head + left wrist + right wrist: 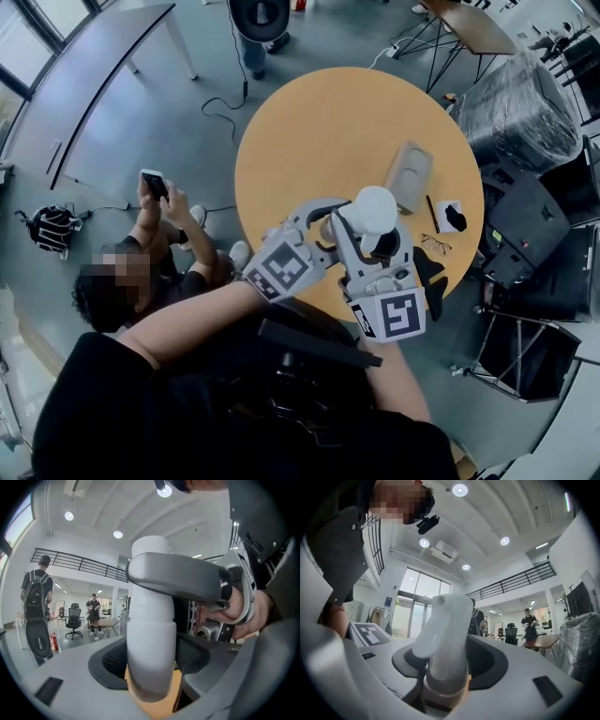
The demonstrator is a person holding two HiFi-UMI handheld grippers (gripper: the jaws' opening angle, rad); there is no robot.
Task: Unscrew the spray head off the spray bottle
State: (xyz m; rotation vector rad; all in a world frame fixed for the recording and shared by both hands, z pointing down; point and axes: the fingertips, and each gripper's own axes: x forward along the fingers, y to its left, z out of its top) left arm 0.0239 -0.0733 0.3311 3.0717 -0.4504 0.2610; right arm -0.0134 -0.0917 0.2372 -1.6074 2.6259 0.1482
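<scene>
The spray bottle (151,663) is held upright between the two grippers, above the near part of the round table (309,122). Its white lower part is clamped by the left gripper (150,677), whose dark pads are pressed against it from the left and from the right. The spray head (445,630) is set between the jaws of the right gripper (449,672). In the right gripper view the nozzle is seen at the top, turned to the left, and the pads are closed against the head just above its collar. In the left gripper view one jaw of the right gripper is seen crossing the bottle above the left gripper's pads. In the head view the rounded white top is seen at the far end of the right gripper and just right of the left gripper's jaws. A beige flat object (408,173) lies farther off on the table, and a pair of glasses (434,245) lies to the right of the bottle.
</scene>
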